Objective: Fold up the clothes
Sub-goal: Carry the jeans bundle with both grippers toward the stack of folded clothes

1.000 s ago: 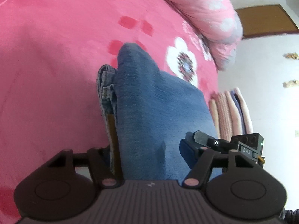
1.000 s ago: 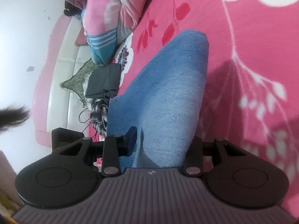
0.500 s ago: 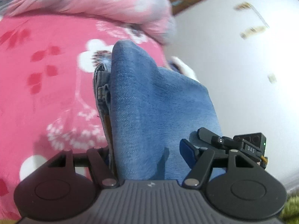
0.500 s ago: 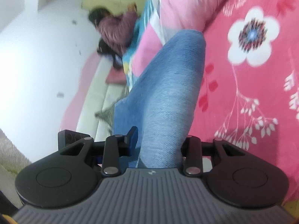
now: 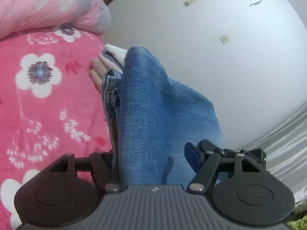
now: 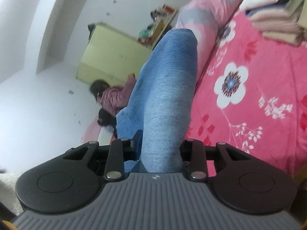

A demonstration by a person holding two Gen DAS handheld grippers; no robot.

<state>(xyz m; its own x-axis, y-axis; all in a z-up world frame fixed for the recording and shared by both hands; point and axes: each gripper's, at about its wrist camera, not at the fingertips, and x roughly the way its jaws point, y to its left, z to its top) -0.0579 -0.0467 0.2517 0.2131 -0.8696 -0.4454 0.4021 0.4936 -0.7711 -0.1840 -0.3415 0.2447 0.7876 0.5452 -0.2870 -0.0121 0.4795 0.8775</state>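
Folded blue jeans (image 5: 153,115) fill the middle of the left wrist view, with the lighter waistband edge at their left side. My left gripper (image 5: 151,163) is shut on the jeans and holds them up above the pink flowered bedspread (image 5: 48,105). The same jeans (image 6: 165,99) stand up between the fingers in the right wrist view, where my right gripper (image 6: 161,153) is also shut on them. The fingertips of both grippers are hidden by the denim.
A pink and grey quilt (image 5: 48,7) lies at the far end of the bed. A stack of folded clothes (image 6: 276,26) sits on the bedspread. A person in a purple top (image 6: 113,97) and a yellow cabinet (image 6: 111,51) are beyond the bed. A white wall (image 5: 211,48) stands behind.
Both grippers have lifted the jeans off the bedspread and swung upward; the views now show the walls and room instead of mostly bed.
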